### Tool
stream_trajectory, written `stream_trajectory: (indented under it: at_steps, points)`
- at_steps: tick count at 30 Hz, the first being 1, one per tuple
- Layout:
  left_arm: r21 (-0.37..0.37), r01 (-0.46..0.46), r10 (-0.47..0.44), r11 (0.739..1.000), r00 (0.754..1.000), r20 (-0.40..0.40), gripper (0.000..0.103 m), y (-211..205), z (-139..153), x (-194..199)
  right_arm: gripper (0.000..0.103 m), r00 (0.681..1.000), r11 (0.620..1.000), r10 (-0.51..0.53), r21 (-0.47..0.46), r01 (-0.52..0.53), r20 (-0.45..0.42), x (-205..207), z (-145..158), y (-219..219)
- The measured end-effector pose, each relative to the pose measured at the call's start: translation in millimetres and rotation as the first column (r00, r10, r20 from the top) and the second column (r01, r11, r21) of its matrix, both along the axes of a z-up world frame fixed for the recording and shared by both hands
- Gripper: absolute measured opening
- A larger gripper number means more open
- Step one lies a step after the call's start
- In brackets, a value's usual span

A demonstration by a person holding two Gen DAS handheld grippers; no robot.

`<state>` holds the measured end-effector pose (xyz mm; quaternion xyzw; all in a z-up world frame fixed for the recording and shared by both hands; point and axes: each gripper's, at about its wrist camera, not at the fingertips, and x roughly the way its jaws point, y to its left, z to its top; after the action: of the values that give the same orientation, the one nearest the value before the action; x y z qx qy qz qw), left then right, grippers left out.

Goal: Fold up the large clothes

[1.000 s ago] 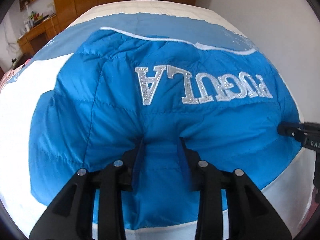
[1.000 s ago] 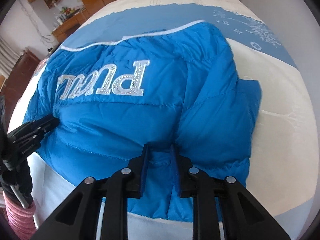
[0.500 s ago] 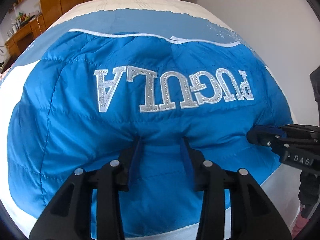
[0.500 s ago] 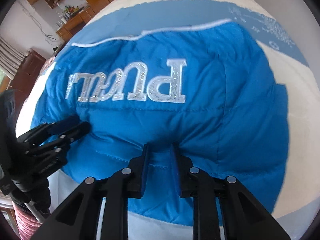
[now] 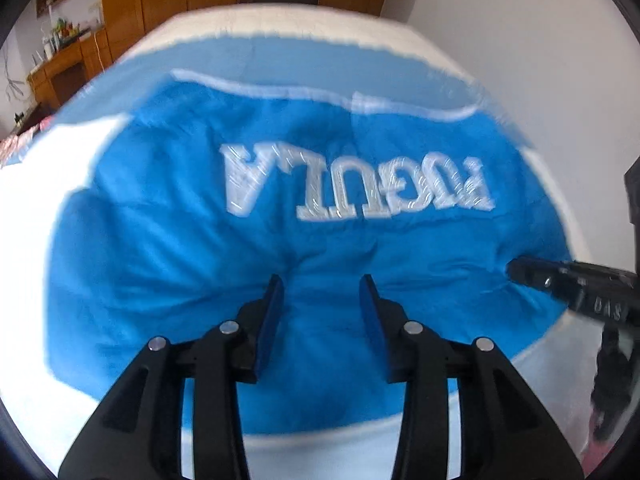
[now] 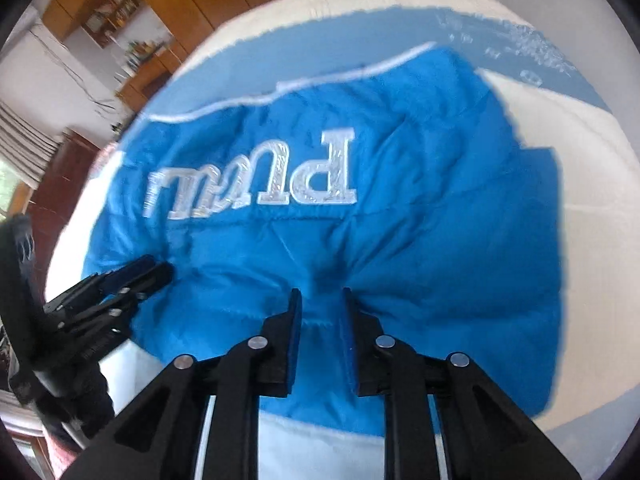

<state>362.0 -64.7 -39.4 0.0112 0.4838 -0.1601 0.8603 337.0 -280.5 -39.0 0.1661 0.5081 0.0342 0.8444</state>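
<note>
Jacket (image 5: pixel 168 280) on bed (image 5: pixel 280 24) | left gripper (image 5: pixel 320 300) jaws opening around fabric | right gripper (image 6: pixel 319 306) jaws pinching jacket

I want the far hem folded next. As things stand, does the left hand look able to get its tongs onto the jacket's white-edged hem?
Probably yes. Nothing lies on the jacket between the left tongs, now opening over a bunch of its cloth, and the white-edged hem. The right tongs are off to the side.
</note>
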Motion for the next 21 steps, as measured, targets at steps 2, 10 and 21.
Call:
stream_trajectory:
  at_steps: [2, 10, 21]
  points:
    - [0.024, -0.039, 0.038, 0.999, 0.998, 0.059, 0.058, 22.8, 18.4, -5.0, 0.040, 0.998, 0.998, -0.036, -0.041, 0.038, 0.042, -11.3, 16.3, -23.2]
    - [0.024, -0.249, 0.249, 0.968, 0.969, -0.006, 0.071, 148.2, 8.4, 23.0, 0.062, 0.988, 0.987, -0.151, 0.056, 0.154, -0.044, -5.4, -0.5, -119.0]
    - [-0.136, -0.252, 0.247, 0.958, 0.967, -0.058, 0.085, 169.2, -26.1, 39.4, 0.075, 0.993, 0.953, -0.091, 0.283, 0.109, -0.078, 15.0, -46.2, -132.2]
